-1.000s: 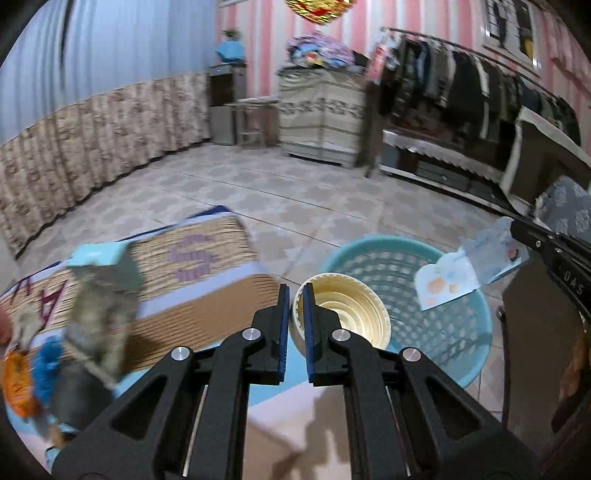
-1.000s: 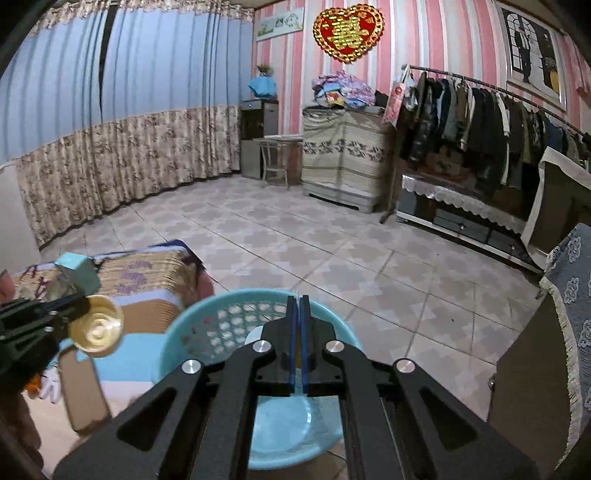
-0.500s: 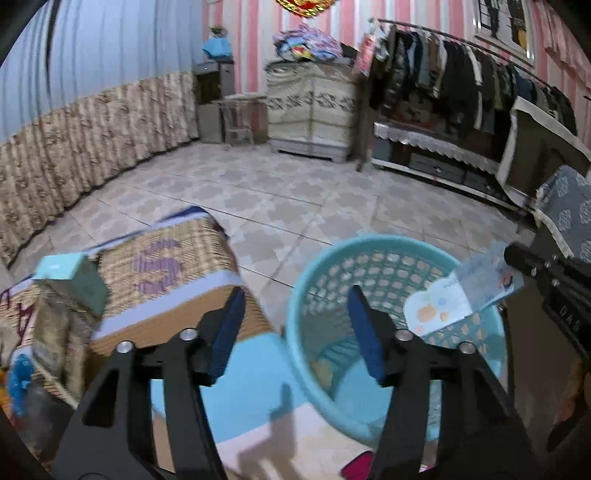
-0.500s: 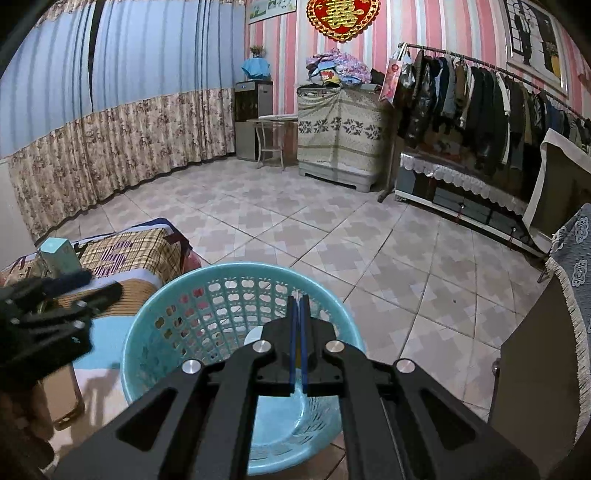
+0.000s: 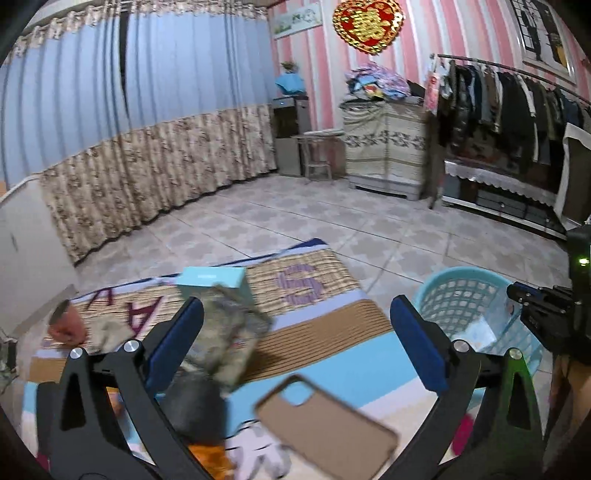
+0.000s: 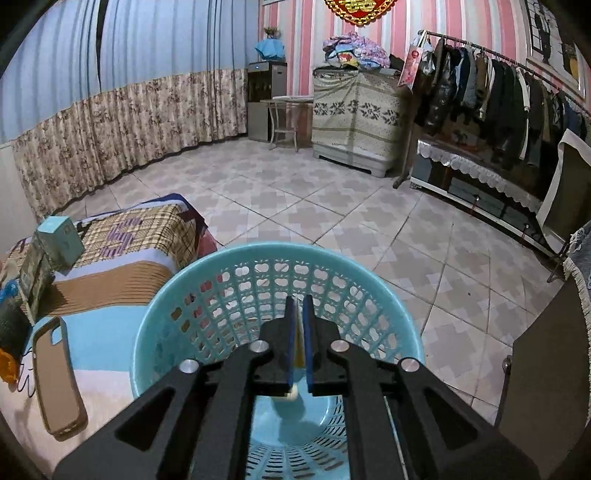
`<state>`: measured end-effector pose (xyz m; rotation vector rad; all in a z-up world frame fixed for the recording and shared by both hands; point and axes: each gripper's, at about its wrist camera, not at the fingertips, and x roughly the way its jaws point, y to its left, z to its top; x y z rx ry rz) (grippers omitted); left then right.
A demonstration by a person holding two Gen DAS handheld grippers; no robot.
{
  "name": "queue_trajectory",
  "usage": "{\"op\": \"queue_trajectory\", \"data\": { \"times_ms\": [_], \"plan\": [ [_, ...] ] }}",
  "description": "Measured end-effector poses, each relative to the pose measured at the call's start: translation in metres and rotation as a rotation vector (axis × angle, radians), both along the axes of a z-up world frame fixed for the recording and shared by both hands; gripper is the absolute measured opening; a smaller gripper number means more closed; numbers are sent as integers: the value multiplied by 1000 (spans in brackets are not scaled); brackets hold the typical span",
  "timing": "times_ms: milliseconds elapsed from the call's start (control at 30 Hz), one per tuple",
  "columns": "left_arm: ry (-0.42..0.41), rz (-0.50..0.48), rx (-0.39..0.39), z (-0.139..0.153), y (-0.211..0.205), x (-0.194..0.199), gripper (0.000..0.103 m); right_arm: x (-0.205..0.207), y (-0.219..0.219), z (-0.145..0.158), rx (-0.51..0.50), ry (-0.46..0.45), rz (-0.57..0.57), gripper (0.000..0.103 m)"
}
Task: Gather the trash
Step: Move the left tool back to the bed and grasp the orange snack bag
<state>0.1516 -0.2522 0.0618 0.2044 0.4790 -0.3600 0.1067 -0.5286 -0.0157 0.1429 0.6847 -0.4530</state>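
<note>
The far wall [image 5: 325, 66] is papered in pink and white stripes; a red and gold heart ornament [image 5: 366, 24] is hung on it. The left side is closed off by blue curtains [image 5: 129, 70] with a floral lower band. The floor [image 6: 332, 206] is laid with patterned beige tiles. A cloth-covered cabinet [image 6: 354, 110] is topped with piled fabrics. A small chair [image 6: 282, 118] is set beside it. Dark garments are hung along a clothes rail [image 6: 491, 85] at right. Dim, cool light is noted.
</note>
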Motion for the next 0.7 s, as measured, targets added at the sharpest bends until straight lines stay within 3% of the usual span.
{"op": "queue_trajectory", "data": {
  "times_ms": [33, 67, 200, 333, 533, 700],
  "plan": [
    [-6, 10, 2, 3, 8, -1, 98, 0, 0, -1, -12, 2, -11, 60],
    [-16, 25, 5, 8, 19, -5, 98, 0, 1, -1, -32, 0, -21, 68],
    [-50, 84, 10, 21, 63, -14, 98, -5, 4, 3, -24, 17, -33, 70],
    [-53, 155, 11, 29, 114, -17, 98, -23, 22, 22, -41, -29, -43, 86],
    [-48, 253, 8, 30, 189, -21, 98, -46, 90, 55, -72, -111, 22, 94],
    [-11, 328, -31, 13, 238, -16, 98, -43, 147, 65, -9, -139, 96, 94]
  ]
}}
